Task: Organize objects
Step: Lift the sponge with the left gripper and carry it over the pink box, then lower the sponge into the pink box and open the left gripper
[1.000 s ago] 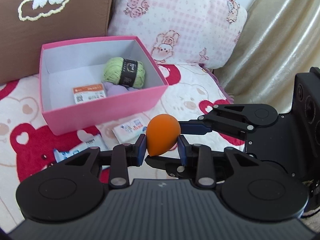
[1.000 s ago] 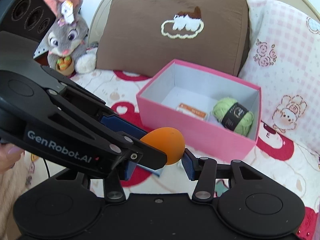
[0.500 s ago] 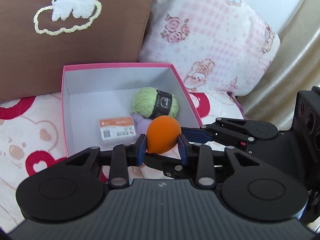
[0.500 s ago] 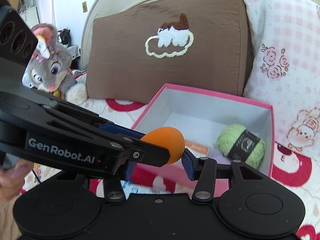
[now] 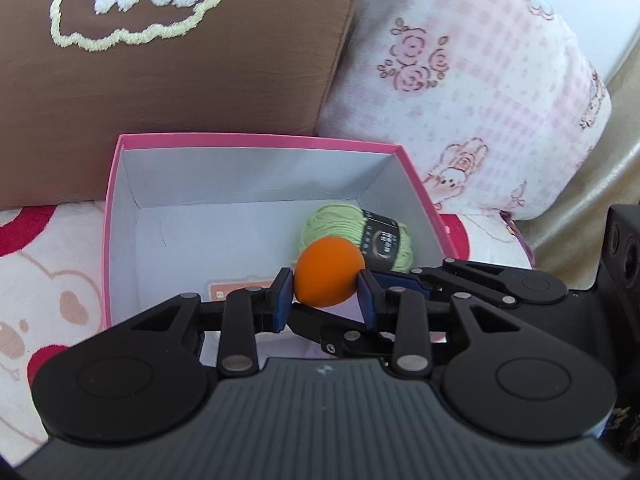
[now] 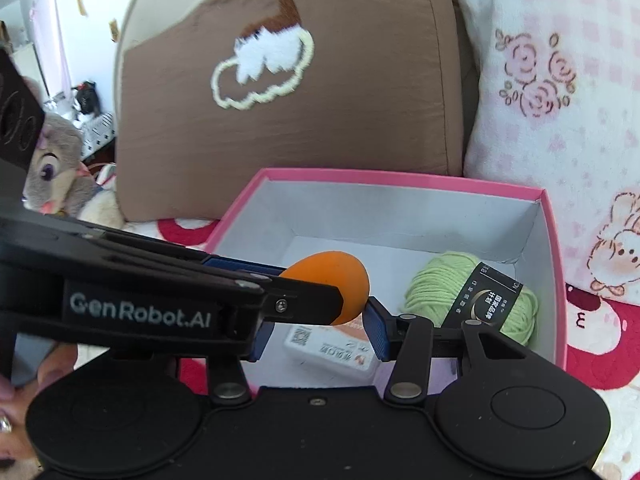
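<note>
An orange egg-shaped sponge [image 5: 328, 276] hangs over the inside of an open pink box [image 5: 256, 138]. My left gripper [image 5: 325, 286] is shut on it, one blue pad on each side. The right gripper's fingers [image 5: 404, 280] reach in from the right, one beside the sponge and one beneath it. In the right wrist view the sponge [image 6: 336, 280] fills the gap of my right gripper [image 6: 318, 324] and touches its right pad. The left gripper's finger [image 6: 280, 292] hides the other pad. Inside the box [image 6: 400, 178] lie green yarn [image 6: 440, 284] and a white-and-orange card [image 6: 332, 348].
A brown pillow [image 5: 180, 80] and a pink checked pillow [image 5: 480, 100] stand right behind the box. A plush rabbit [image 6: 52, 172] sits at the far left. A person's hand [image 6: 16, 392] holds the left gripper. The box rests on a bear-print bedspread [image 5: 48, 280].
Both grippers have travelled forward together with the sponge, from in front of the box to over its inside. The box and pillows now loom larger.
</note>
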The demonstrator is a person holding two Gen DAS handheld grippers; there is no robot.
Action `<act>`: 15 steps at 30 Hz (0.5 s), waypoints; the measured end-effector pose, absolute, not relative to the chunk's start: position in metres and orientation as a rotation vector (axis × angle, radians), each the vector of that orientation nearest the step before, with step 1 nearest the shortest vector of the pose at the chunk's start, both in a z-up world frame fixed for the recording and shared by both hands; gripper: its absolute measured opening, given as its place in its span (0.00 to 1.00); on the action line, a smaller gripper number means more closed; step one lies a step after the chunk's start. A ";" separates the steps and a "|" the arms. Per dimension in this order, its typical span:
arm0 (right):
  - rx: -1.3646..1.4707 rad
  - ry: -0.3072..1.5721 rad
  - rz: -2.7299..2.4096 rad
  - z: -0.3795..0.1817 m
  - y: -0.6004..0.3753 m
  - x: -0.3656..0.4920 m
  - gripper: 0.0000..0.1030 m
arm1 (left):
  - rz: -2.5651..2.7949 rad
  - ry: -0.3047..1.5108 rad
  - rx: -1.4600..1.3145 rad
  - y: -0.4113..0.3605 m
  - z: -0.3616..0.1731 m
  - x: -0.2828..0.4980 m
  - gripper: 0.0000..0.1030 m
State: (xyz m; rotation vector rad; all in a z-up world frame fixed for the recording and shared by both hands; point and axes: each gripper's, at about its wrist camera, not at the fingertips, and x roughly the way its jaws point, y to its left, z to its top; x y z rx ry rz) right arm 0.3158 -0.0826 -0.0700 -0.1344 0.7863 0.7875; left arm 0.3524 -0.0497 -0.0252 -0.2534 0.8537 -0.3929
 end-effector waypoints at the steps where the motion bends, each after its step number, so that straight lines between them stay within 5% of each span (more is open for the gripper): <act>1: -0.155 0.786 0.784 -0.072 -0.078 0.318 0.52 | -0.386 0.852 -0.260 -0.048 -0.028 0.355 0.32; 15: -0.173 0.792 0.727 -0.099 -0.063 0.337 0.52 | -0.357 0.835 -0.385 -0.031 -0.069 0.378 0.30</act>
